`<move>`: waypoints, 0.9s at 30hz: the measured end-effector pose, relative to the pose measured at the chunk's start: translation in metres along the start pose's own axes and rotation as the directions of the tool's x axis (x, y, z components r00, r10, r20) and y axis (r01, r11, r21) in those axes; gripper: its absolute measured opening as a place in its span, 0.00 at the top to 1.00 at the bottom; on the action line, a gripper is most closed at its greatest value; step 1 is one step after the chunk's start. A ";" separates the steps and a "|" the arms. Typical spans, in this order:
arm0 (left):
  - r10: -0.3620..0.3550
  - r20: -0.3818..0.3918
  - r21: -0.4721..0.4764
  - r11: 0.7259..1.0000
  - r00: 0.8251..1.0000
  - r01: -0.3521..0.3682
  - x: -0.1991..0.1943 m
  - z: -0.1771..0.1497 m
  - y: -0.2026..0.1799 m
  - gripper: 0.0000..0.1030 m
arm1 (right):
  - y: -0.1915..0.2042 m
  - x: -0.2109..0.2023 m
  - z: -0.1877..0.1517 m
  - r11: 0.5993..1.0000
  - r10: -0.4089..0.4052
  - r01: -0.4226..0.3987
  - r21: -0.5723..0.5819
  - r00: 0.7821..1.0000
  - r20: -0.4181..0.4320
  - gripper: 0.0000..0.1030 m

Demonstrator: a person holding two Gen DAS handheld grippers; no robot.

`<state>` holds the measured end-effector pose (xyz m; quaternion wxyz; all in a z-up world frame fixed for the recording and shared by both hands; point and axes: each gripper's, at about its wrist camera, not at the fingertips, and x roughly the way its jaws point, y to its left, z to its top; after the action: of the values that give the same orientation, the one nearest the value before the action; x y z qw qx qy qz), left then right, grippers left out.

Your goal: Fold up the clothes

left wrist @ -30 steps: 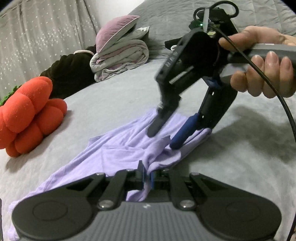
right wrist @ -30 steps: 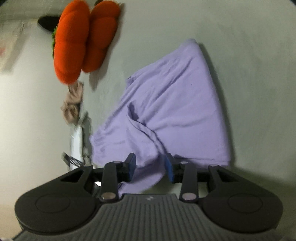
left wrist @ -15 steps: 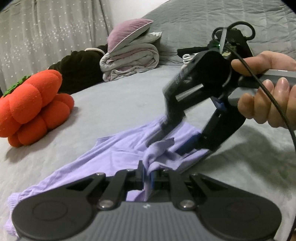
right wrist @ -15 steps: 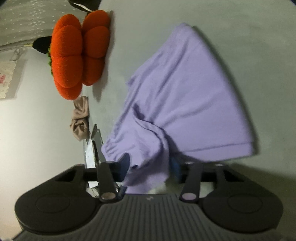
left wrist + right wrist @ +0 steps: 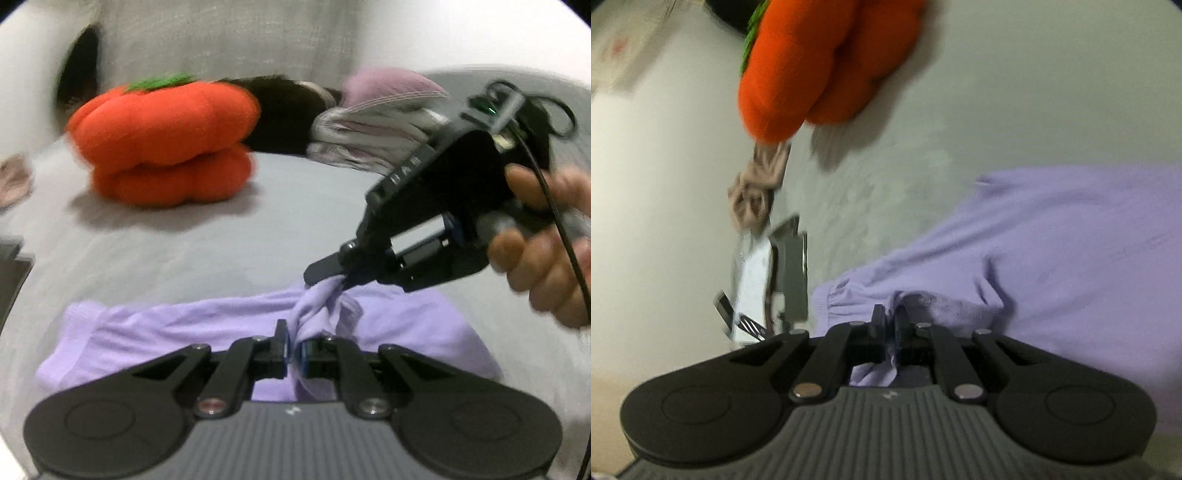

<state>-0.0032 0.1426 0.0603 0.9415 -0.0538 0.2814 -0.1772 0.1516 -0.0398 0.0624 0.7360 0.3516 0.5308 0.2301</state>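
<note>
On the grey bed, you are pinching the lilac garment in both grippers, left gripper fingers clamped, right gripper fingers closing onto a bunched fold.

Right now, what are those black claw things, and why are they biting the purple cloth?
They are not robot claws. A person holds a two-finger grabber in each hand, and each grabber has a little camera looking along its fingers. So one picture looks out from the left gripper and the other from the right gripper.

In the left one you can also see the other grabber from the side, with the person's hand around its handle.

The purple thing is a piece of clothing lying on a grey bed. The person wants to fold it. The left grabber pinches a bunch of it, and the right grabber's jaws are closing on another bunch close by.

Behind sit an orange pumpkin-shaped cushion and a pile of folded bedding. The pictures are blurry.
</note>
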 end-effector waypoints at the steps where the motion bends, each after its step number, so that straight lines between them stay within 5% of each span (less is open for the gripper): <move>1: 0.010 -0.002 -0.049 0.999 1.000 -0.010 0.000 0.001 0.011 0.95 | 0.008 0.011 0.003 0.999 -0.012 0.012 -0.030 1.000 -0.012 0.95; 6: 0.046 -0.018 -0.280 0.959 0.999 -0.050 -0.001 0.002 0.060 0.95 | 0.040 0.060 0.012 0.987 -0.046 0.035 -0.159 0.997 -0.065 0.95; 10: 0.074 -0.031 -0.377 0.923 0.997 -0.080 -0.001 -0.001 0.081 0.95 | 0.055 0.097 0.015 0.972 -0.078 0.052 -0.230 0.991 -0.108 0.95; 21: 0.136 -0.111 -0.448 0.877 0.985 -0.172 -0.001 -0.007 0.095 0.94 | 0.069 0.145 0.014 0.939 -0.125 0.055 -0.340 0.974 -0.188 0.92; 27: 0.125 -0.113 -0.501 0.850 0.986 -0.165 -0.007 -0.011 0.102 0.93 | 0.072 0.142 0.018 0.947 -0.066 -0.001 -0.320 0.978 -0.197 0.85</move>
<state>0.0162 0.2401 0.0336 0.8931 -0.2719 0.3573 -0.0272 0.2174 0.1027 0.0325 0.7279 0.1938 0.5657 0.3355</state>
